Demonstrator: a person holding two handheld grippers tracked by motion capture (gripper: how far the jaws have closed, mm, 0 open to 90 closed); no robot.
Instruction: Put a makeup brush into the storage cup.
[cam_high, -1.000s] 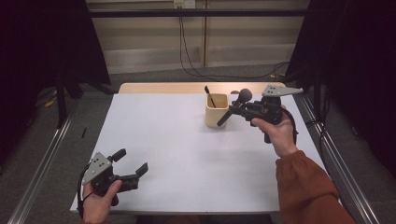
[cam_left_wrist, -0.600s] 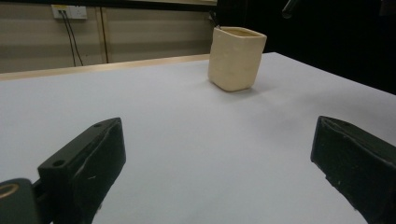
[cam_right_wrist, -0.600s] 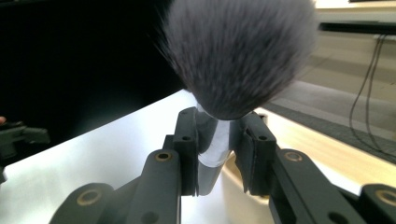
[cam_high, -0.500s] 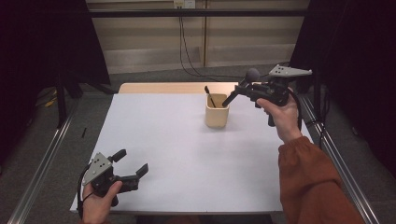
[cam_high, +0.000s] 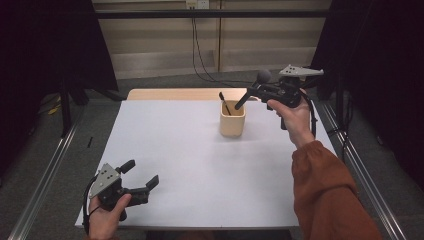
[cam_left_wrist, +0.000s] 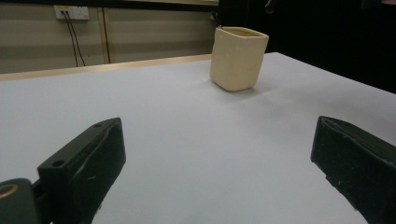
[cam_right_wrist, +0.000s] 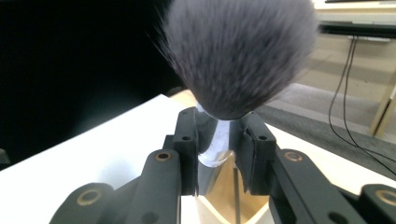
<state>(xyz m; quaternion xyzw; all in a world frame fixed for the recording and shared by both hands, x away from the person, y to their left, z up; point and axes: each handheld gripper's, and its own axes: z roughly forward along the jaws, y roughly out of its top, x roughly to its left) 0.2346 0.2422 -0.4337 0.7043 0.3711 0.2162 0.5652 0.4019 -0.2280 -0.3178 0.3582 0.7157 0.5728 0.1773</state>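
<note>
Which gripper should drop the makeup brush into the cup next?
Right. The right gripper is shut on the brush above the cup; the left gripper is open at the table's near edge.

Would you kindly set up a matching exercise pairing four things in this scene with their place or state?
Things:
1. makeup brush
2. cup
3. left gripper
4. thin black stick

Places or states:
A. open, low at the near left corner of the table
B. leaning inside the cup
C. clamped by its ferrule in the right gripper
D. standing upright on the far part of the table

Pairs: 1-C, 2-D, 3-A, 4-B
</note>
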